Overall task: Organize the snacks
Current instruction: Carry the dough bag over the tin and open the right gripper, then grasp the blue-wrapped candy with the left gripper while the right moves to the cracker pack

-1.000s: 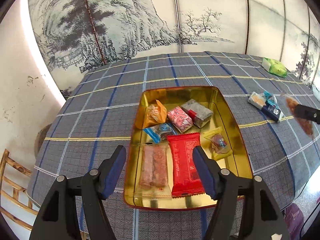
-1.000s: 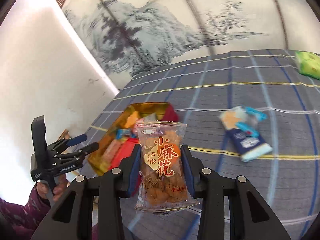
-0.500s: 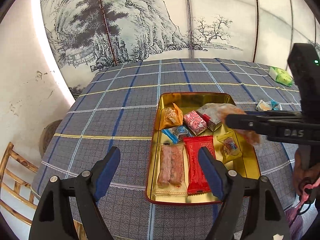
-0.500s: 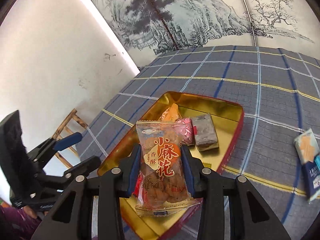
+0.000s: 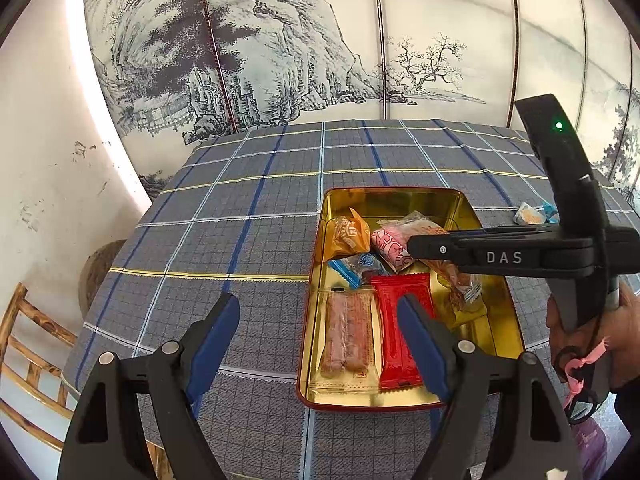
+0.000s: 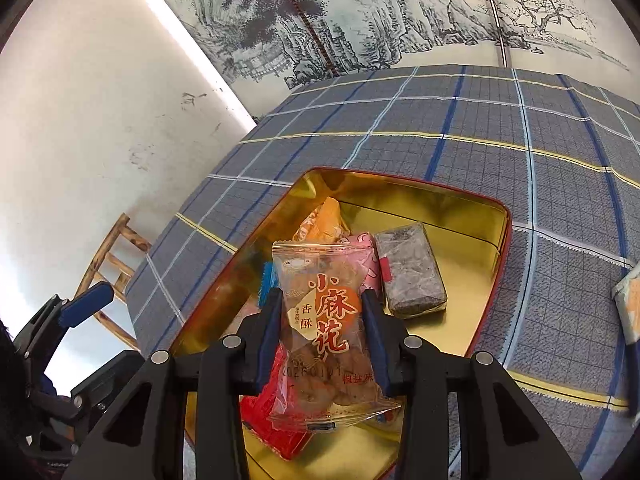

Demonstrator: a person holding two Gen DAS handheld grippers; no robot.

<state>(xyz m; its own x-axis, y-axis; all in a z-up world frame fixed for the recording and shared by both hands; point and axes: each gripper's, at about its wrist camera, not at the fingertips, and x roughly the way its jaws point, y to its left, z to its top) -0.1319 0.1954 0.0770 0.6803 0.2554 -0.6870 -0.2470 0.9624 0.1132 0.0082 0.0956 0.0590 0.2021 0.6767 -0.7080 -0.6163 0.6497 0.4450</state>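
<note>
Two grippers tilted downward, right gripper (image 6: pixel 322 332) pinching fried-twist packet (image 6: pixel 320 328) over tin (image 6: pixel 460 208), left gripper (image 5: pixel 316 344) (jaws spread, empty)

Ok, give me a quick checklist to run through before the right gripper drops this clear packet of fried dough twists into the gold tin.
1. Grip: right gripper shut on the clear packet of fried dough twists, pads on both side edges: ok.
2. Position: packet hangs over the gold rectangular tin with the red rim: ok.
3. Landing spot: bare gold floor beside the grey foil-wrapped block; directly under the packet lies the red wrapper: cannot tell.
4. Left gripper open, empty, at the tin's near end, apart from the right gripper: ok.
5. Height of packet above the tin floor: cannot tell.
</note>
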